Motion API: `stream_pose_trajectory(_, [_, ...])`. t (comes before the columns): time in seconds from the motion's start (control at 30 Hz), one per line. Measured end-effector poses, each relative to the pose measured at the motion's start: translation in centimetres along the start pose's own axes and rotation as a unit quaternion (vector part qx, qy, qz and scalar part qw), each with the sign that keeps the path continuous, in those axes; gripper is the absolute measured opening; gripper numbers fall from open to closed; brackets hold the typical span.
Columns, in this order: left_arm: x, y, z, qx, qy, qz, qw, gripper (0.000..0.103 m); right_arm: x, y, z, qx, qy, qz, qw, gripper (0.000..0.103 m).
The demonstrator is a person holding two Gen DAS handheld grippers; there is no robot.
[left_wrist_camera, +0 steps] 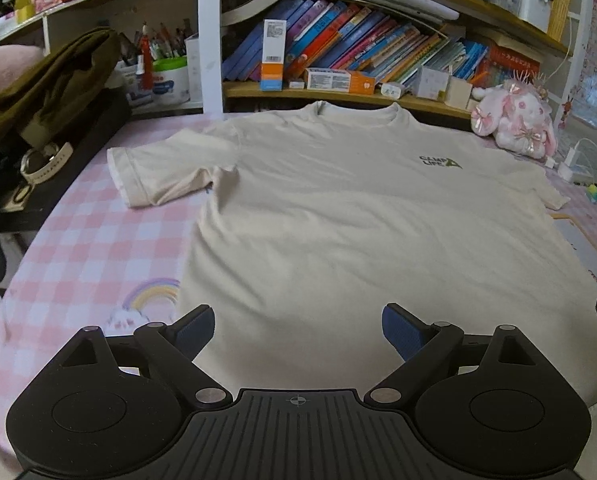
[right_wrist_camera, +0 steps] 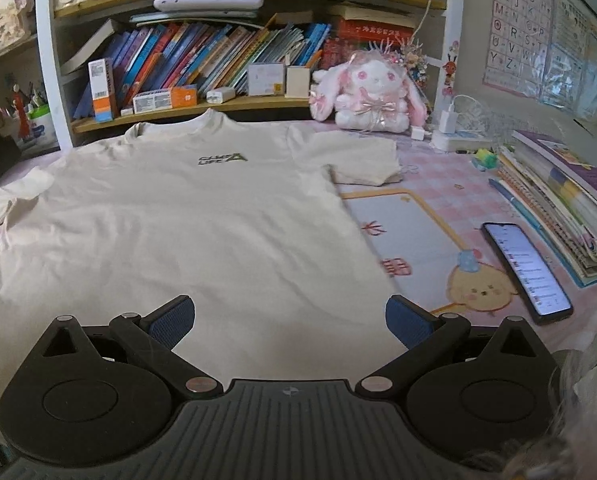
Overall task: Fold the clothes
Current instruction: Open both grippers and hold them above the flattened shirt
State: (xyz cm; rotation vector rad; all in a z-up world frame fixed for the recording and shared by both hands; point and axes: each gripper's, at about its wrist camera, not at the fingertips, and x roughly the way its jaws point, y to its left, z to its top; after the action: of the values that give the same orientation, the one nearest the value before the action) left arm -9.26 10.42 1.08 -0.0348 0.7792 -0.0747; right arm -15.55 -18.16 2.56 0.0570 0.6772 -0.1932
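Observation:
A cream T-shirt (left_wrist_camera: 338, 220) with a small green chest logo lies spread flat, front up, on a pink checked table cover, collar toward the bookshelf. Both short sleeves lie out to the sides, the left one (left_wrist_camera: 154, 172) a little crumpled. My left gripper (left_wrist_camera: 298, 330) hovers open over the shirt's hem, nothing between its blue pads. In the right wrist view the same T-shirt (right_wrist_camera: 186, 232) fills the left and middle, and my right gripper (right_wrist_camera: 290, 322) is open above the hem near the shirt's right side edge, holding nothing.
A bookshelf (left_wrist_camera: 338, 96) runs along the back. A pink plush rabbit (right_wrist_camera: 374, 96) sits by the far right corner. A lit phone (right_wrist_camera: 526, 268), a stack of books (right_wrist_camera: 566, 200) and a charger (right_wrist_camera: 450, 124) lie on the right. An olive garment (left_wrist_camera: 50, 88) is piled on the left.

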Motion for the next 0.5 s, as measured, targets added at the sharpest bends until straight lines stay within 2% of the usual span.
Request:
stream_pose_trajectory(0.3, [2.2,5.2,2.4,-0.011,-0.006,-0.021,0.9997,0.093,0.7,5.5,0.9,0.004,-0.001,-0.017,1.0,0.103])
stream_pose_trajectory(0.5, [3.4,9.1,3.6,-0.06,-0.016,-0.031,0.9976,0.093,0.8,7.5,1.3,0.003,0.001,-0.03,1.0,0.103])
